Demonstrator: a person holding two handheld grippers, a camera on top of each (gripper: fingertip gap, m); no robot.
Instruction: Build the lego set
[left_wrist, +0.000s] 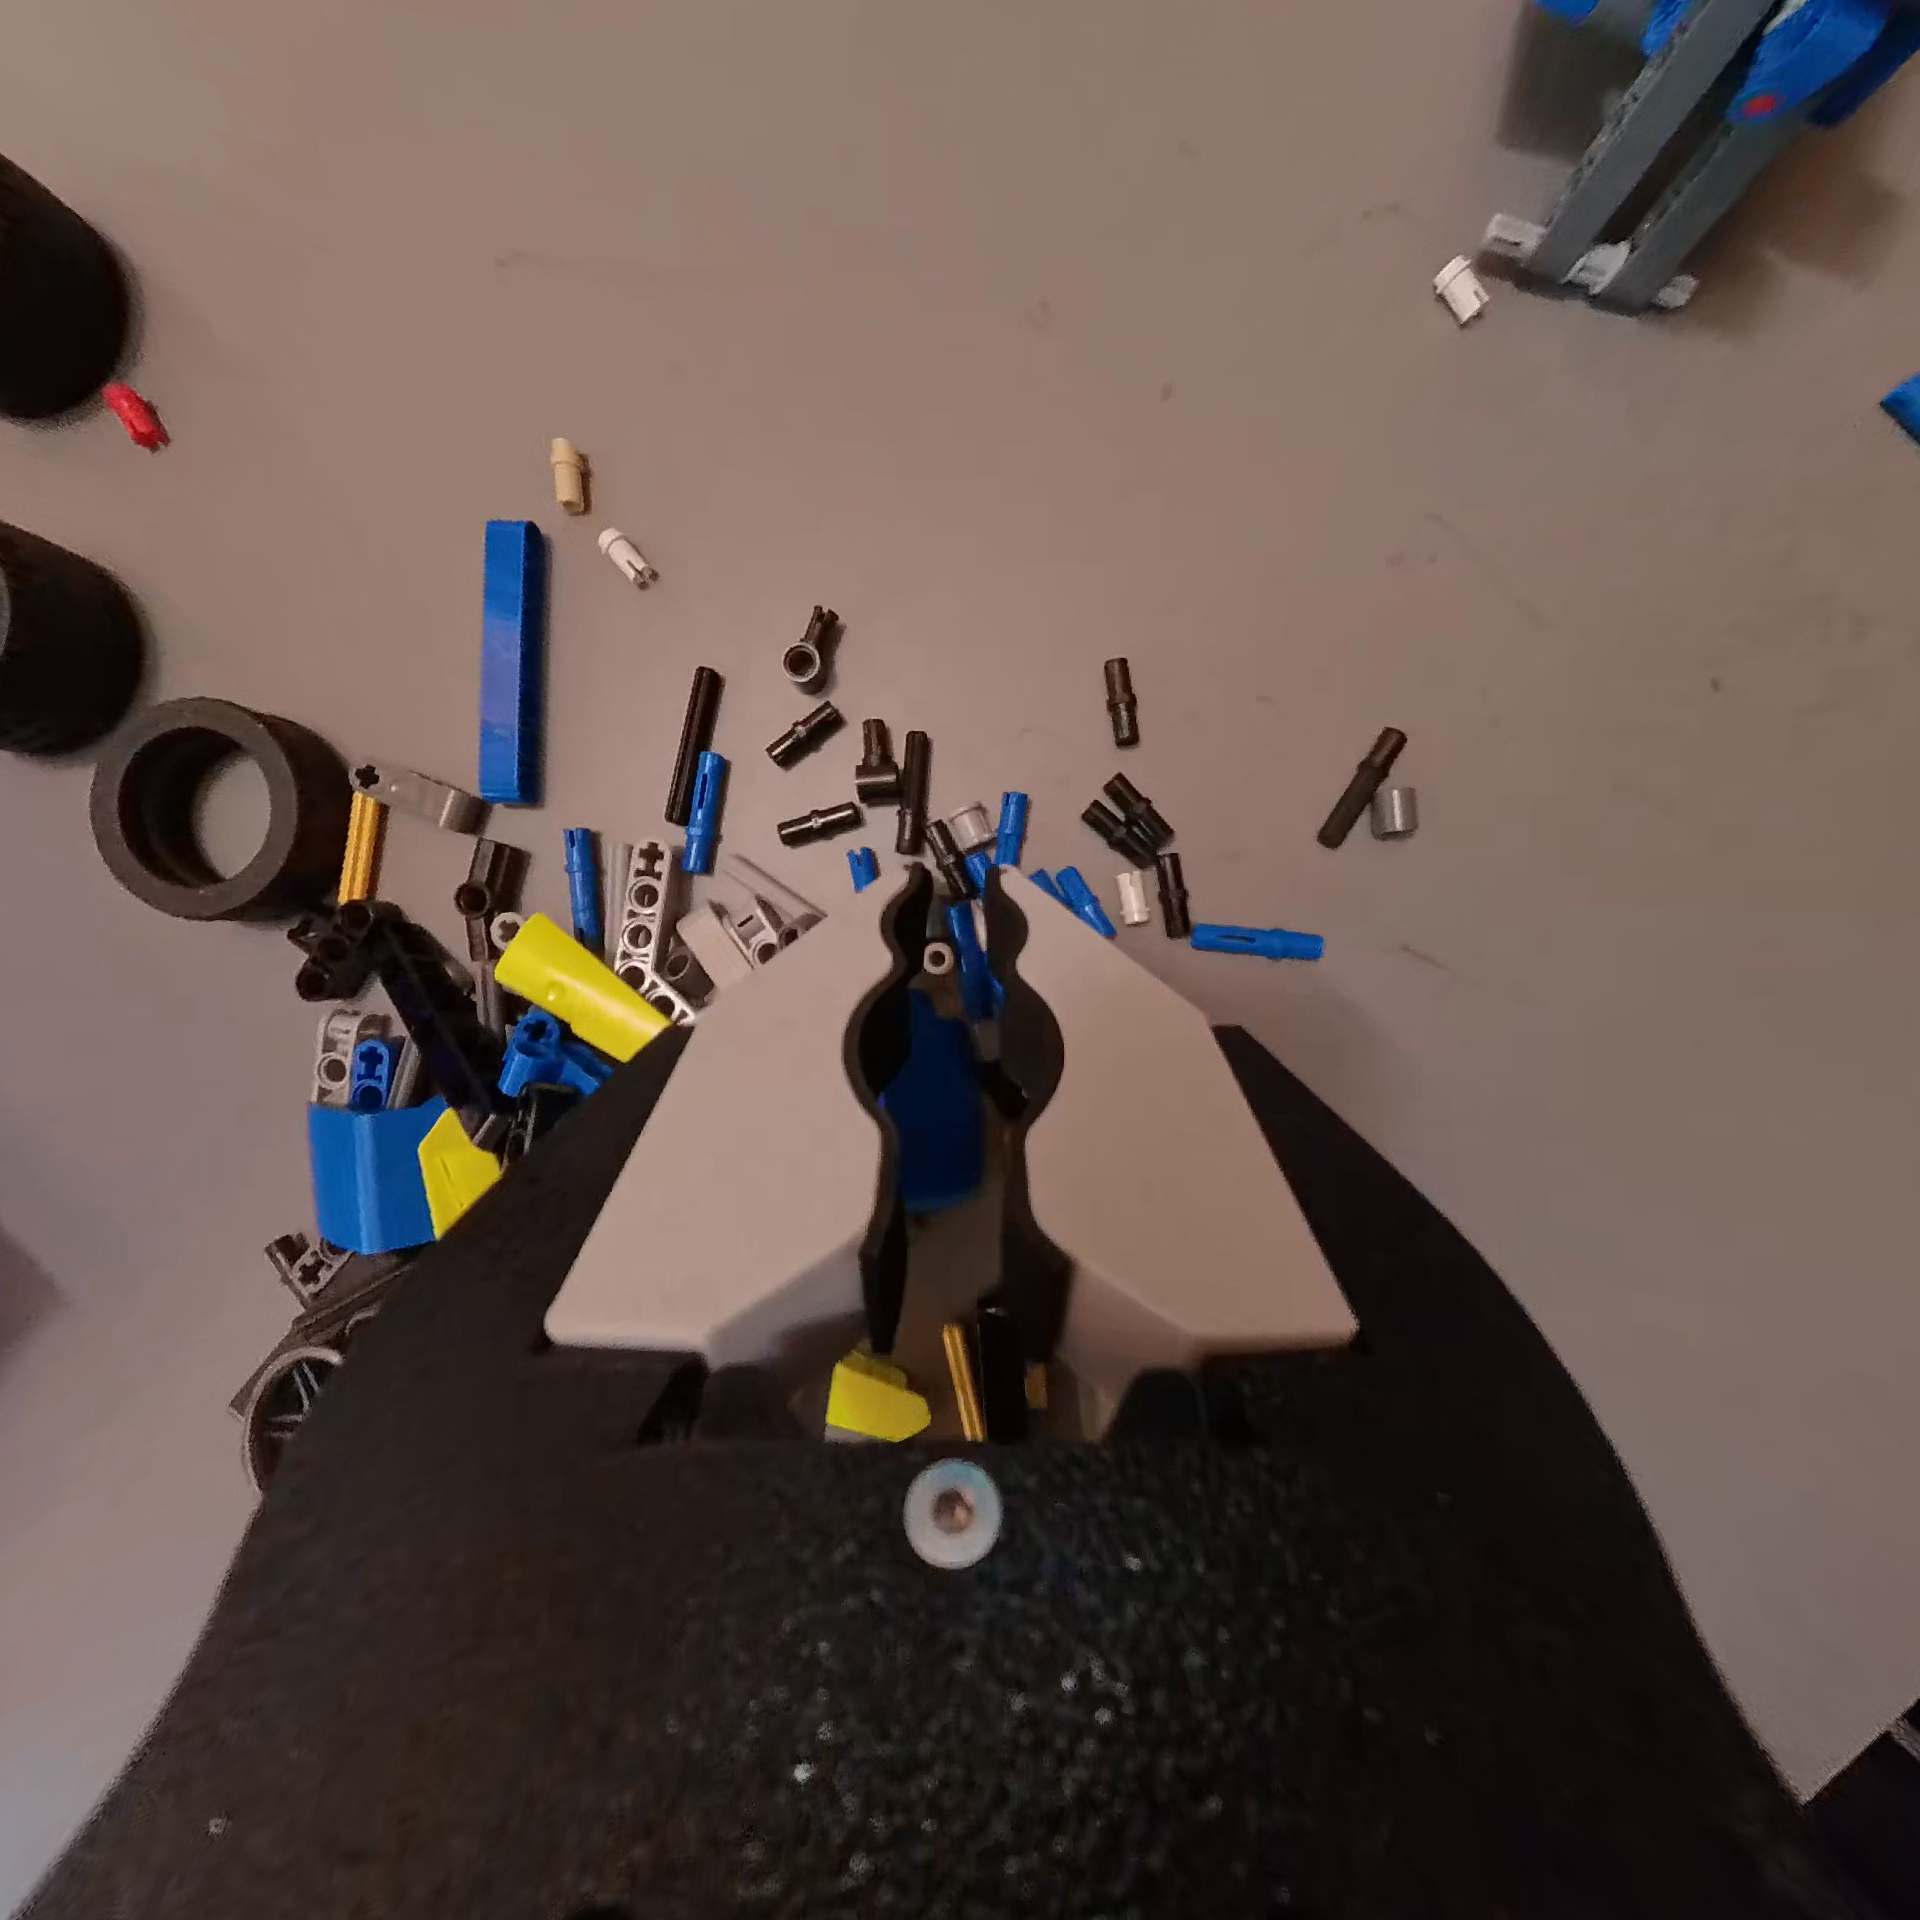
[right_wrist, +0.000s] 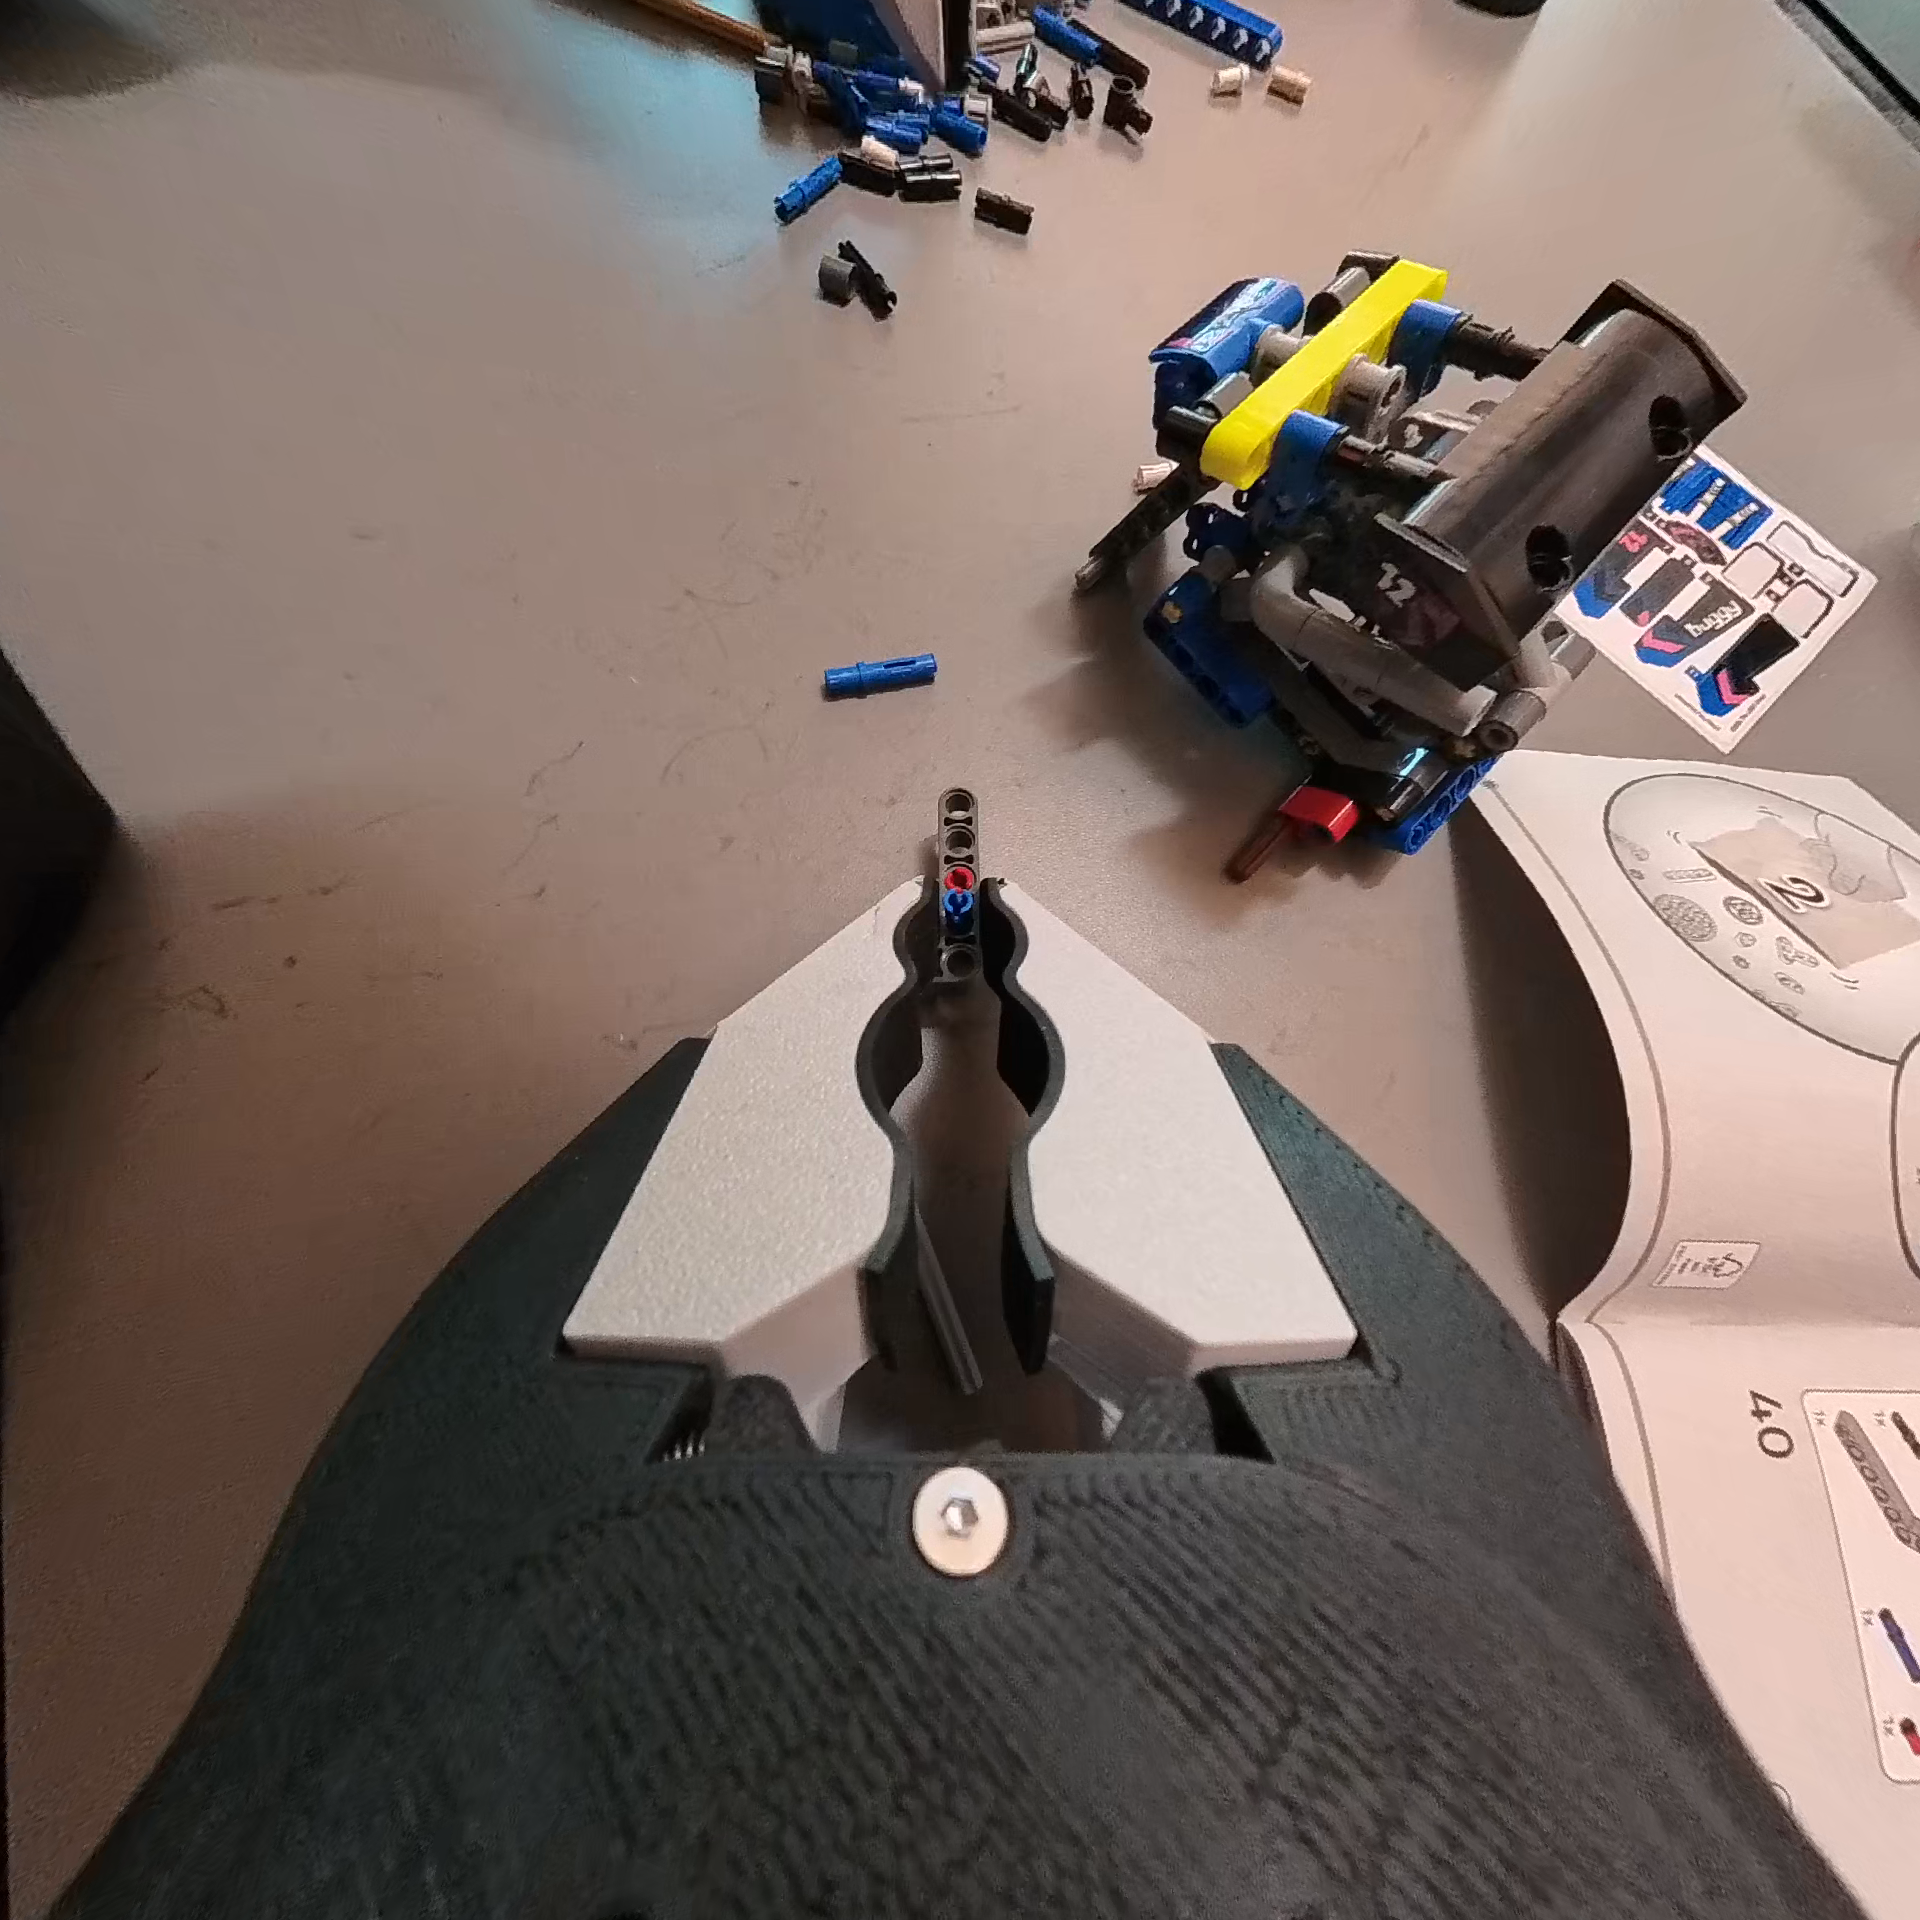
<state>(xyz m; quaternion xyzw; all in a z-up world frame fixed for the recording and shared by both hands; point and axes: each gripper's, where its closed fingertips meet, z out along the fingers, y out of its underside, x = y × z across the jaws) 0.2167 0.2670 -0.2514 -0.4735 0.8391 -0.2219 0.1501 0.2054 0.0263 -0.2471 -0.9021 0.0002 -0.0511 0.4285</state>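
Note:
My right gripper (right_wrist: 958, 896) is shut on a short black holed beam (right_wrist: 957, 831). The beam sticks out forward past the tips and has a red pin and a blue pin in its holes. The half-built blue, grey and yellow model (right_wrist: 1403, 520) stands to the right, ahead of it. My left gripper (left_wrist: 956, 894) is low over the pile of loose pins (left_wrist: 935, 821). Its jaws are a little apart, with a blue pin (left_wrist: 968, 961) lying in the gap. It is also visible far off in the right wrist view (right_wrist: 930, 52).
Black tyres (left_wrist: 197, 810) and a long blue beam (left_wrist: 512, 660) lie left of the pile. A single blue pin (right_wrist: 880, 674) lies between the right gripper and the pile. The open instruction booklet (right_wrist: 1714, 1143) and a sticker sheet (right_wrist: 1714, 592) lie at the right. Some 25 centimetres of space lies between my two pairs of fingers. Between my right fingertips and the single blue pin (right_wrist: 880, 674) there is roughly 5 centimetres.

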